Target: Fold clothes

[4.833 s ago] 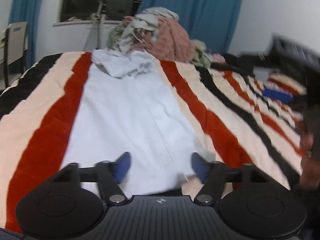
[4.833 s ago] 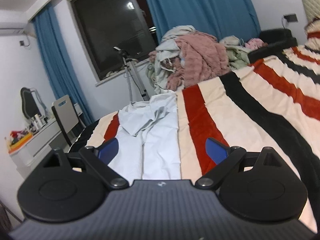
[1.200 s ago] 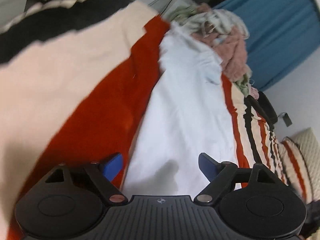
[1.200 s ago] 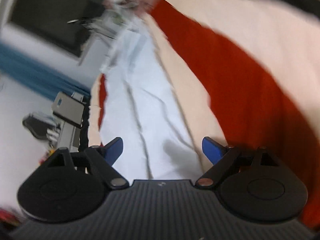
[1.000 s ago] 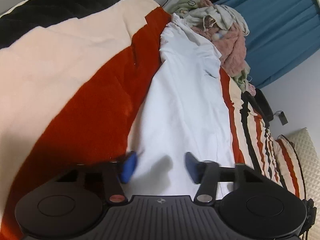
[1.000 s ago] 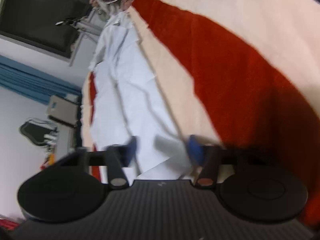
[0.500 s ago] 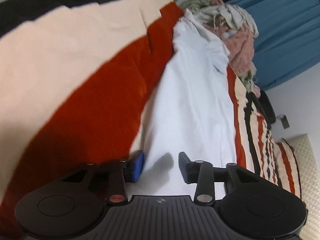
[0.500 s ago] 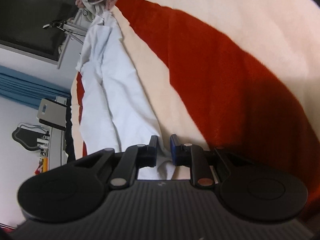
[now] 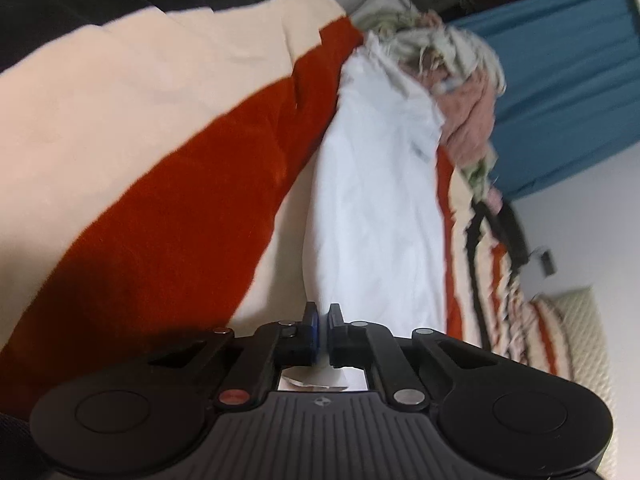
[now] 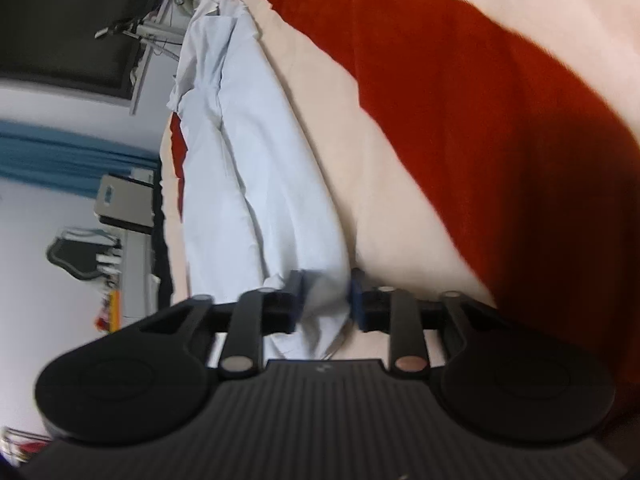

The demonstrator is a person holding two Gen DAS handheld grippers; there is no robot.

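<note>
One garment in hand: a pale blue shirt (image 9: 376, 216) is laid lengthwise on the striped blanket (image 9: 168, 152) of the bed, collar end toward the heap of clothes (image 9: 448, 80) by the window.
Progress: no fold is seen to have been made in the shirt yet; only the near hem has been gripped at two corners, so the folding itself is judged to be just starting.
Left to do: the hem is judged to need carrying toward the collar, and the heap of clothes beyond is unfolded.
Left tongs (image 9: 323, 322): closed to a thin slit, with the left hem corner of the shirt pinched between the pads.
Right tongs (image 10: 326, 300): narrowed on a bunched wad of the right hem corner (image 10: 320, 320), cloth filling the gap; a firm pinch is judged likely, though the picture is blurred.
Change from 4.8 s ago: both tongs were then wide open and held above the flat shirt; since then they have been lowered to the blanket, tilted and shut on the hem.
Change from 0.5 s ago: the left gap has been closed, and more cloth has been gathered in the right one.
</note>
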